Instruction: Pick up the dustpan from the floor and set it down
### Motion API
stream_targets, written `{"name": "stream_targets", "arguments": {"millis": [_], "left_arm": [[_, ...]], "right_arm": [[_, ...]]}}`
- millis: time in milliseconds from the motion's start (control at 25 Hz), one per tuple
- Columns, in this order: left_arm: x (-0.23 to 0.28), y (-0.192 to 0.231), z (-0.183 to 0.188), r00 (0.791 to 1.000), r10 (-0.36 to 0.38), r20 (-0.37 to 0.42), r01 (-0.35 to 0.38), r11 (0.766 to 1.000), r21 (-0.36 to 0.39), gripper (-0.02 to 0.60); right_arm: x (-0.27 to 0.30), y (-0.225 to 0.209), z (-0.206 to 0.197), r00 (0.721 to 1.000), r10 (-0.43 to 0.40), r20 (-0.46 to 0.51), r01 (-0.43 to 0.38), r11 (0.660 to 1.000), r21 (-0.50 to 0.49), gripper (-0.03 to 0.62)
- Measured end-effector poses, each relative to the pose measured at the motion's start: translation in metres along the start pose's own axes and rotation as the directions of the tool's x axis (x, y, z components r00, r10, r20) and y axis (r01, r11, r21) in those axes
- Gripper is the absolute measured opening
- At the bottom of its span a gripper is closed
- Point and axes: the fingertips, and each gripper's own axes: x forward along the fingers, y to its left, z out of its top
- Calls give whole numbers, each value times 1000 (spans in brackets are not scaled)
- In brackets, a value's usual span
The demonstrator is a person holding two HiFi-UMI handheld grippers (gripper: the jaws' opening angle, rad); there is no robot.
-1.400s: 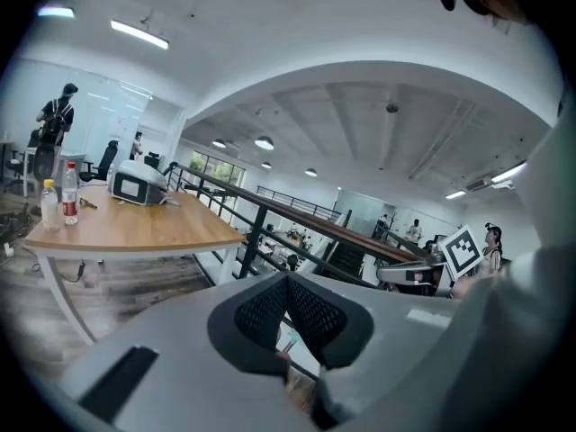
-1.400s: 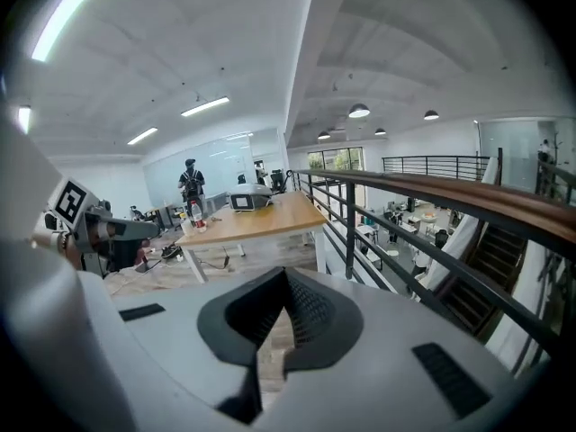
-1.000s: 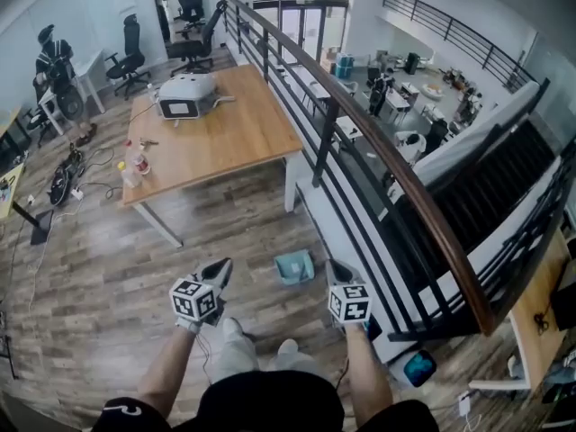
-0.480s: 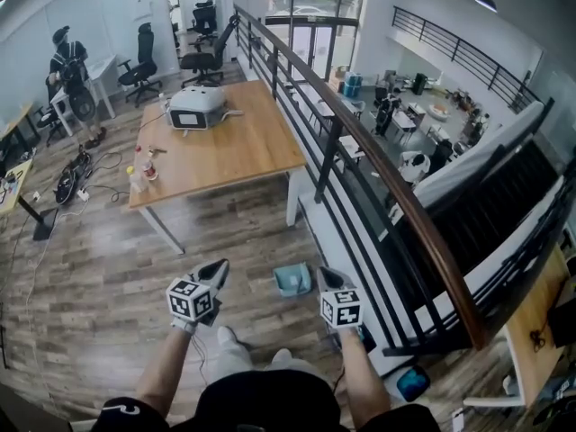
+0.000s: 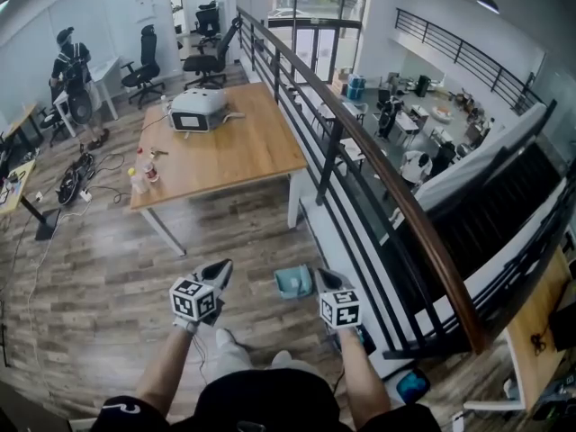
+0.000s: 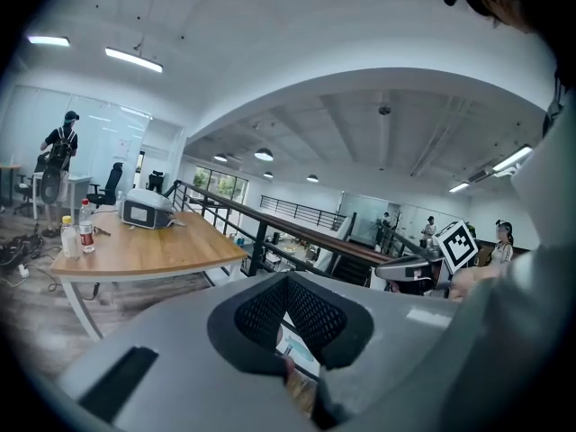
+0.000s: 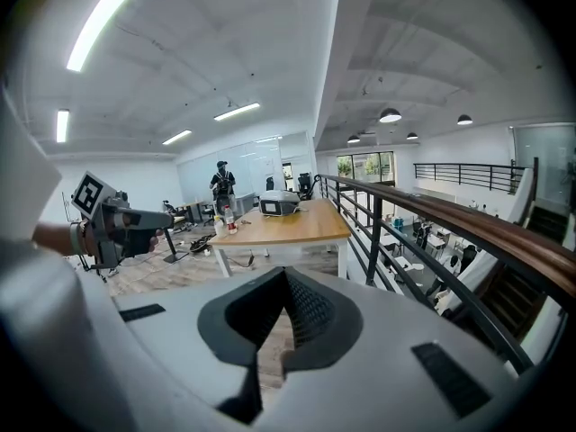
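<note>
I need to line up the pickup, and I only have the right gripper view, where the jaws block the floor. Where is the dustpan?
Observer: In the head view the dustpan lies flat on the wood floor, close to the foot of the railing.
Operator: Which gripper is nearer to it?
Observer: It shows between the two, closer to the right gripper than to the left gripper.
Operator: Is the left one ready to grab?
Observer: Not yet. The left gripper view shows its jaws together with nothing between them.
</note>
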Motion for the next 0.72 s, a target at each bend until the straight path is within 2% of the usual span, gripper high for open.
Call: {"name": "stream_targets", "arguments": {"millis": [720], "left_arm": [[19,1,-6,1000,4,-9,-4,1000,0,-5]], "right_arm": [[7,-16,5,1000,1,3,-1,1000,2,-6]]}}
